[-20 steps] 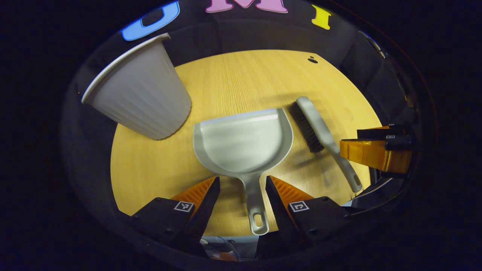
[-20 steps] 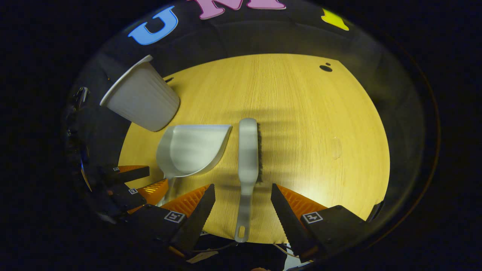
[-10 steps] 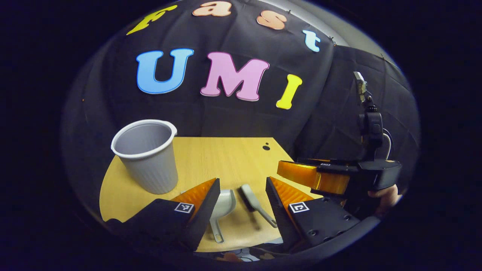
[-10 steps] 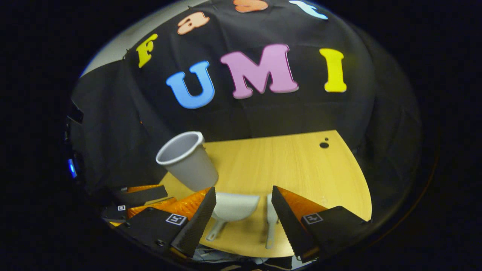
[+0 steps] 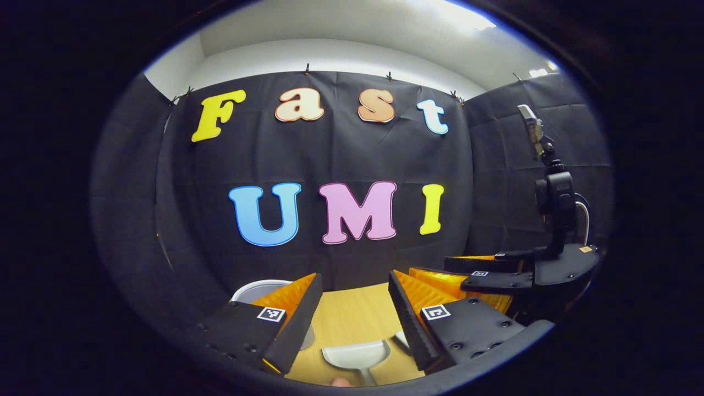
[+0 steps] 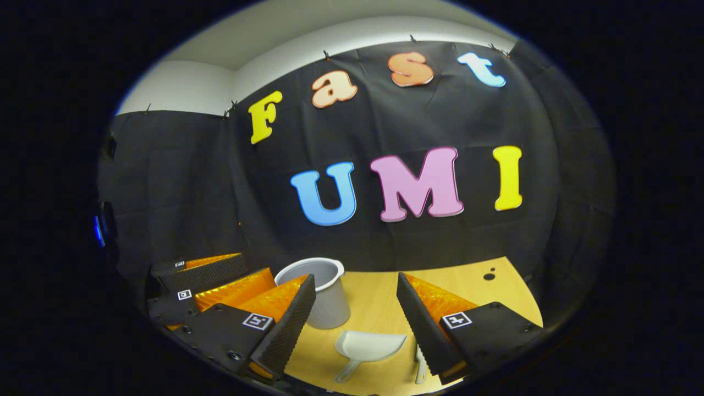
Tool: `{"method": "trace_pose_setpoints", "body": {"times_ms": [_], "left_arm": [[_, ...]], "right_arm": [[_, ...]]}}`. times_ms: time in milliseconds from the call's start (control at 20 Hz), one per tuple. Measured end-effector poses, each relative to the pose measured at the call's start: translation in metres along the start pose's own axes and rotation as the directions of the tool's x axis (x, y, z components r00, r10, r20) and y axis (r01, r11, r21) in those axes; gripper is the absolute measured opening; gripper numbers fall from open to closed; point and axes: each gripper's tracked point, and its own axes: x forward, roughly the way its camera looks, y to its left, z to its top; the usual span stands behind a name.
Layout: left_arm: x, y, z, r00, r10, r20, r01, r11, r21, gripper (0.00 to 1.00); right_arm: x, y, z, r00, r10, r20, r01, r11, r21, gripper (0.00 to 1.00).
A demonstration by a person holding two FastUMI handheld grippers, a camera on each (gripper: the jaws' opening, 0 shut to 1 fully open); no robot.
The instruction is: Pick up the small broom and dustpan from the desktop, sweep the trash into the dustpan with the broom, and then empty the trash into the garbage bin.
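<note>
Rising off surface, pitching up toward wall | both tongs [image 5: 352, 313] [image 6: 355, 316] gaping, gripping nothing | dustpan [image 6: 369, 345], broom [image 6: 420, 369] lying untouched below | pickup pending

broom [image 6: 420, 367] mostly hidden by finger | garbage bin [image 5: 258, 290] half hidden

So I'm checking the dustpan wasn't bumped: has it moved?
No: dustpan lies right of the bin as before; only the camera tilted up.

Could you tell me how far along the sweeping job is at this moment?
Nothing looks done yet. The dustpan lies on the desk beside the bin. The left gripper and right gripper are open and empty. Picking up, sweeping and emptying remain.
</note>
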Motion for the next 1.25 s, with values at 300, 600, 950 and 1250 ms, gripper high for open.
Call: {"method": "trace_pose_setpoints", "body": {"times_ms": [300, 600, 950, 1250], "left_arm": [[0.003, 0.005, -0.010, 1.000, -0.020, 0.007, 0.020, 0.994, -0.111, 0.72], [-0.002, 0.006, -0.008, 1.000, 0.005, -0.012, -0.007, 0.985, -0.170, 0.72], [-0.007, 0.007, -0.016, 0.999, 0.019, -0.032, -0.025, 0.978, -0.206, 0.73], [-0.022, 0.013, -0.017, 0.999, 0.040, -0.026, -0.044, 0.983, -0.177, 0.73]], "right_arm": [[-0.028, -0.021, -0.007, 0.994, -0.107, 0.039, 0.107, 0.994, 0.001, 0.95], [-0.042, -0.034, -0.007, 0.988, -0.149, 0.046, 0.149, 0.989, 0.009, 0.95], [-0.049, -0.026, -0.004, 0.988, -0.138, 0.063, 0.139, 0.990, -0.007, 0.95], [-0.052, 0.000, -0.005, 0.995, -0.080, 0.058, 0.083, 0.995, -0.050, 0.95]]}}
